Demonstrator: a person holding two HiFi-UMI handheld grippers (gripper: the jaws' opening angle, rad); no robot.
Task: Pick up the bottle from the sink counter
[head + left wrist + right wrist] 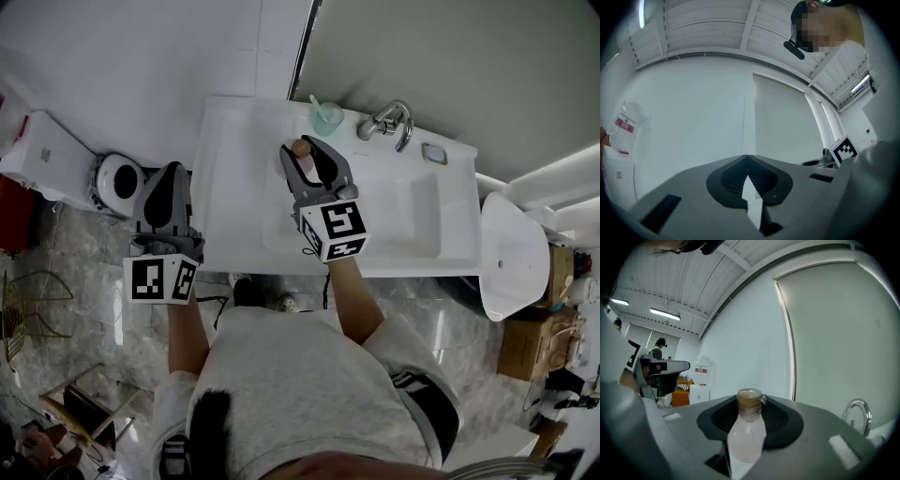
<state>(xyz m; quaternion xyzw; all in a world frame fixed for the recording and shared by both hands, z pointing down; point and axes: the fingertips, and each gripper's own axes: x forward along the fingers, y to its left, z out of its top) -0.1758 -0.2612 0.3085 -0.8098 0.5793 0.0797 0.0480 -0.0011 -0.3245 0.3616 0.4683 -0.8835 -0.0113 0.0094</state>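
One white worktop (234, 197) lies below the right tongs (314, 161). The left tongs (167, 195) are pressed together, empty. One tap (389, 122) and one teal cup (327, 116) stand beyond the right tongs, which clamp the one bottle (746, 427): cloudy pale-pink body, brown cap.

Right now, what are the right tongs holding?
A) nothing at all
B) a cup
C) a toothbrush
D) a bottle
D: the right gripper view shows a pale bottle with a brown cap, gripped between the right tongs.
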